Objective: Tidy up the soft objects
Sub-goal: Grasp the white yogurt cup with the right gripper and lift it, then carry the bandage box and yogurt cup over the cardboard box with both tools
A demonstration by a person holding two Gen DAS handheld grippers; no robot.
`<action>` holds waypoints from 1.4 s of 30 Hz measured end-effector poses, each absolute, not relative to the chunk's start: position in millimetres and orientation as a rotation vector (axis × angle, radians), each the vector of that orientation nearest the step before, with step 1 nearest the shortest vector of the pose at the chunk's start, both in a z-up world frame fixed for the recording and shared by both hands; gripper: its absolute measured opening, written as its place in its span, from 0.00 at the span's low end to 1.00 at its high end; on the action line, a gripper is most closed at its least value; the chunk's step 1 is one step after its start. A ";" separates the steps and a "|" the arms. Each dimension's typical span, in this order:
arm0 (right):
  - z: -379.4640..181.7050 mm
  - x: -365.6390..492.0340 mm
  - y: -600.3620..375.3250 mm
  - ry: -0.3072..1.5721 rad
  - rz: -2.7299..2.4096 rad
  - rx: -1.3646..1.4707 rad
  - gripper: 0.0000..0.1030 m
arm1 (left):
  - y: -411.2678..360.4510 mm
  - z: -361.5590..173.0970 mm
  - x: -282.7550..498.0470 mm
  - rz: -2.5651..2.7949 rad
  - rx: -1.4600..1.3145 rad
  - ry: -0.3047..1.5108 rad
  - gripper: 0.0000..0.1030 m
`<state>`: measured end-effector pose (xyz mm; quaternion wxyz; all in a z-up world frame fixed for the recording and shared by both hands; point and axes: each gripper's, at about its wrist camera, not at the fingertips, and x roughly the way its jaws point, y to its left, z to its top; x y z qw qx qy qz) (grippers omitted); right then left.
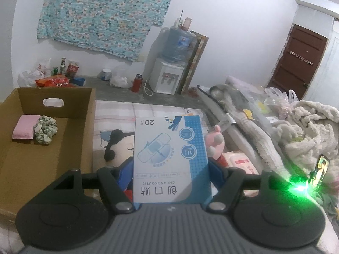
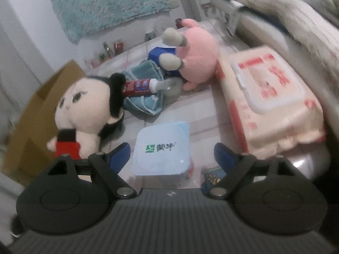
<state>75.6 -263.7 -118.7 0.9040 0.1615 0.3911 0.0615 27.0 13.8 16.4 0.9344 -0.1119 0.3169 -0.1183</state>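
Our left hand-held gripper point(image 1: 171, 170) squeezed a blue bandage box point(image 1: 170, 158), held up above the bed point(image 1: 118, 114). Just left stood the cardboard box point(image 1: 89, 114) with a pink cloth point(image 1: 24, 129) and scrunchie point(image 1: 45, 129) touching inside. Our right hand-held gripper point(image 2: 172, 156) hung wide open around a yogurt cup point(image 2: 162, 148), between the doll point(image 2: 84, 110) and the wipes pack point(image 2: 269, 99).

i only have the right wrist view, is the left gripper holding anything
Observer: Yes, the left gripper is shut on a blue-and-white cardboard plaster box.
Operator: anything in the brown box yet
Observer: The brown cardboard box holds a folded pink cloth.
Operator: just that
Observer: No, a green floral fabric scrunchie lies touching the cloth's right side.
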 end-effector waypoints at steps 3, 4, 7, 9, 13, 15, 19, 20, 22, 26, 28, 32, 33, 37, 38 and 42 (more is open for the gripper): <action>-120.3 85.2 -250.2 0.825 0.127 0.255 0.87 | 15.5 15.2 27.2 -0.228 -0.230 0.650 0.71; -122.1 89.7 -246.8 0.839 0.119 0.236 0.87 | 16.3 14.7 27.7 -0.223 -0.230 0.652 0.71; -127.4 102.7 -244.3 0.874 0.115 0.225 0.86 | 20.8 14.1 27.1 -0.207 -0.229 0.653 0.71; -129.0 109.1 -244.1 0.890 0.113 0.217 0.82 | 25.8 14.8 25.4 -0.193 -0.230 0.649 0.71; -129.7 116.2 -243.9 0.924 0.145 0.227 0.59 | 38.5 17.5 20.2 -0.157 -0.243 0.636 0.71; -127.9 117.7 -242.6 0.934 0.152 0.232 0.58 | 47.2 18.8 17.0 -0.131 -0.249 0.629 0.71; -125.3 116.2 -240.9 0.931 0.145 0.217 0.58 | 68.6 22.9 13.2 -0.080 -0.264 0.619 0.71; -124.1 116.0 -241.7 0.933 0.143 0.223 0.58 | 75.2 24.3 12.9 -0.065 -0.264 0.614 0.71; -119.7 115.3 -244.2 0.929 0.145 0.240 0.58 | 87.7 28.2 14.5 -0.039 -0.261 0.609 0.71; -94.8 112.7 -243.4 0.895 0.164 0.246 0.58 | 114.9 35.7 24.4 0.000 -0.261 0.604 0.71; -76.2 112.4 -239.2 0.866 0.190 0.239 0.58 | 130.7 39.1 35.1 0.013 -0.258 0.610 0.71; -28.9 118.1 -222.4 0.794 0.272 0.215 0.58 | 161.8 39.3 68.3 0.031 -0.264 0.659 0.71; -17.0 121.2 -216.7 0.778 0.298 0.209 0.58 | 169.8 38.0 80.7 0.029 -0.260 0.678 0.71; 25.4 145.7 -187.7 0.744 0.432 0.206 0.58 | 195.3 25.7 128.2 0.029 -0.271 0.747 0.71; 33.2 152.3 -179.2 0.741 0.459 0.205 0.58 | 199.8 20.5 141.6 0.019 -0.286 0.769 0.71; 55.3 180.8 -141.2 0.732 0.552 0.190 0.58 | 210.5 -7.2 195.2 0.003 -0.319 0.850 0.71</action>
